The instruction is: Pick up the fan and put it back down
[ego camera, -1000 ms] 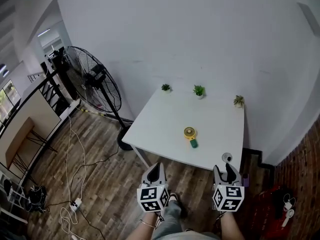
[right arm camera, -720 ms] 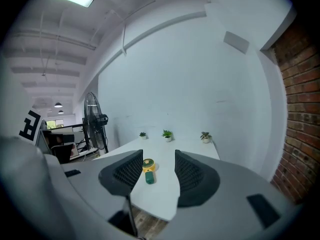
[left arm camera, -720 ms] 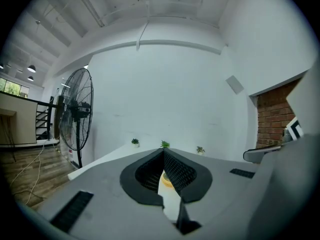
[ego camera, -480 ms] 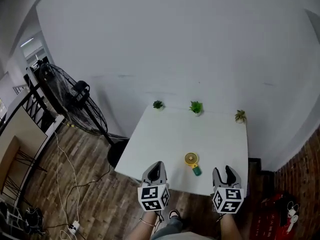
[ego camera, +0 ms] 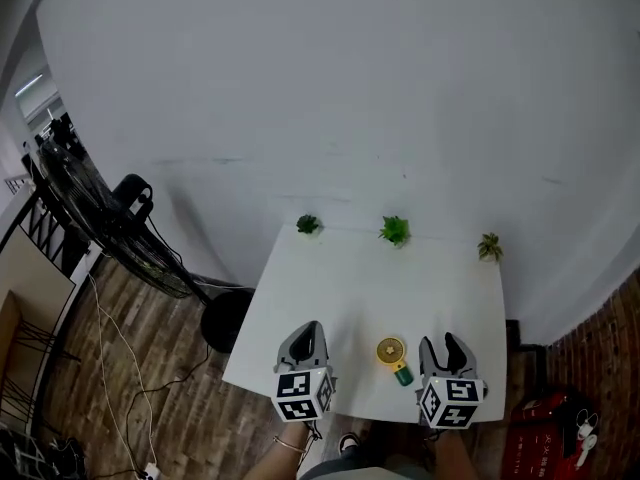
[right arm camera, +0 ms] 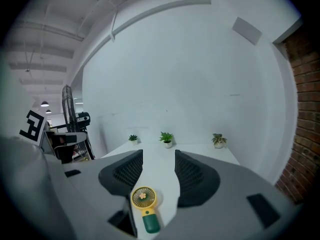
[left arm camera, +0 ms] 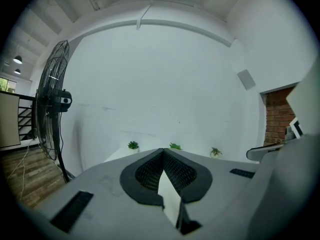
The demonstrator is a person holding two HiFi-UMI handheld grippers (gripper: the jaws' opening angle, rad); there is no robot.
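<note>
As fan (ego camera: 391,353) lies on table (ego camera: 330,288) | right gripper (ego camera: 440,344) fingers (right arm camera: 195,179) apart, just beside

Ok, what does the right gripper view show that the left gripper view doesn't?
Only the right gripper view shows the small yellow fan, lying on the white table, in sight past the right gripper's open, empty jaws. Only the left gripper view shows how the left gripper stands: jaws closed together, nothing held. Both show the three potted plants along the table's far edge, the big floor fan and the white wall.
</note>
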